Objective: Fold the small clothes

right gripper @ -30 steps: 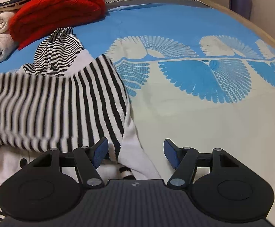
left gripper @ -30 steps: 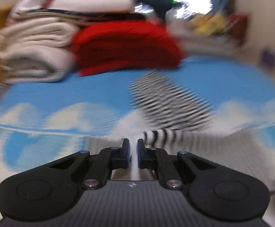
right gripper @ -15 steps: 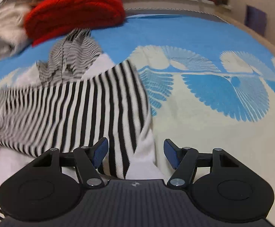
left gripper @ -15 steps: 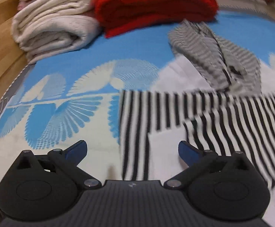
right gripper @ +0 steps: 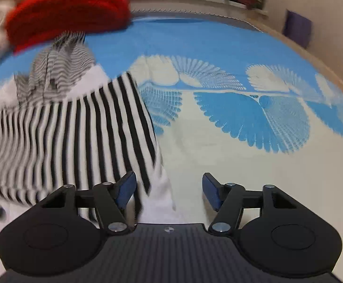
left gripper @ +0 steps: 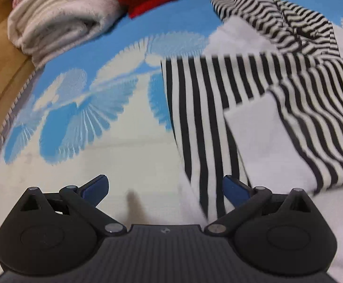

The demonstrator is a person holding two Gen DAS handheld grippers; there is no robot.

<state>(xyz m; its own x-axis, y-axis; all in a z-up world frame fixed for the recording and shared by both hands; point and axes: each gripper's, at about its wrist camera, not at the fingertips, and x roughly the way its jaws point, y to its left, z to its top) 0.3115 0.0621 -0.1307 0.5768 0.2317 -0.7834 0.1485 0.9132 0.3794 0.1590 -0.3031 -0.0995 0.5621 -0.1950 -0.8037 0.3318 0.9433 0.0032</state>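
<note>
Lying flat, one striped garment (left gripper: 218, 108), unheld

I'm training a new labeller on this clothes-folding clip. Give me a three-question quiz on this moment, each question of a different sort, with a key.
1. True or false: the left gripper is clamped on the black-and-white striped garment.
2. What lies beside the folded red knit blanket on the blue-and-cream patterned bedspread? A) cream folded towels B) a wooden box C) a laptop
3. Fill in: the striped garment's edge lies between the open jaws of the right gripper, nearer its ____ pad.

Key: 1 false; 2 A, the cream folded towels; 3 left.
</note>
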